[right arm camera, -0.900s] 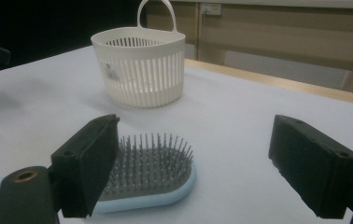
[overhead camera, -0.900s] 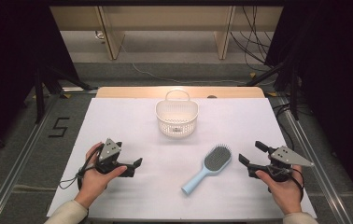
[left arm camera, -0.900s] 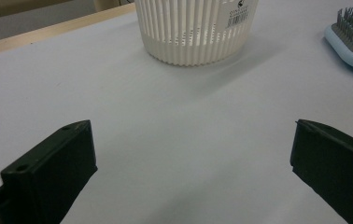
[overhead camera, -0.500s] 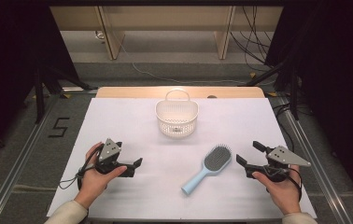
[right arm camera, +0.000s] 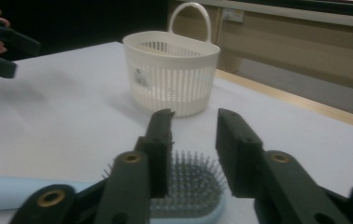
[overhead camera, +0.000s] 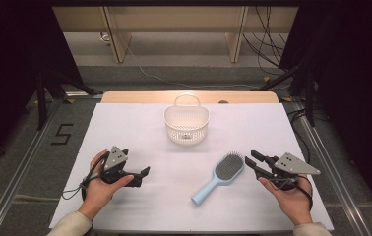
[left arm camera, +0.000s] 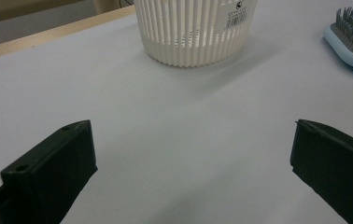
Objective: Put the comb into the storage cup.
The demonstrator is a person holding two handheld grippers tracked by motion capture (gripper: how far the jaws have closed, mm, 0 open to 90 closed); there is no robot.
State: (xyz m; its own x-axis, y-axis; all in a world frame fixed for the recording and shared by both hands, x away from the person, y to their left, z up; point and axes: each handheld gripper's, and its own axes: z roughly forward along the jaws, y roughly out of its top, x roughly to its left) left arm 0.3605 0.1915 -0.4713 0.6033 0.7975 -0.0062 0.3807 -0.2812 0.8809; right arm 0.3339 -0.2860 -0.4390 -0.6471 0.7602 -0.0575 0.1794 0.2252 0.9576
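On the white table cover [overhead camera: 125, 128], seen from the high view, a pale-blue hairbrush [overhead camera: 219, 177] lies flat with its grey bristle head toward 1 o'clock and its handle running down toward 7 o'clock. Just off the head at 3 o'clock sits the right gripper [overhead camera: 253, 162], carried in the person's right hand [overhead camera: 292, 196]; its jaws point toward 9 o'clock, close to the bristles, and nothing is held in them. In the right gripper view the right gripper [right arm camera: 194, 126] has its jaws part-way apart (a moderate gap, not wide), and they hover above the bristle head of the hairbrush [right arm camera: 188, 186], which lies just below and between them; whether a jaw touches the bristles I cannot tell. The jaws have just been closing, with no thing clamped between them.

At 12 o'clock from the brush, well apart from it, a white slatted basket [overhead camera: 186, 125] stands upright with its loop handle at the far side; in the right gripper view the basket [right arm camera: 172, 77] rises beyond the jaws.

At 9 o'clock of the table the left gripper [overhead camera: 142, 176] rests low over the cover in the person's left hand [overhead camera: 100, 189], aimed toward 3 o'clock. In the left gripper view its jaws stand wide apart with bare cover between them, the basket [left arm camera: 193, 32] at 12 o'clock and the brush head [left arm camera: 352, 37] at 2 o'clock.
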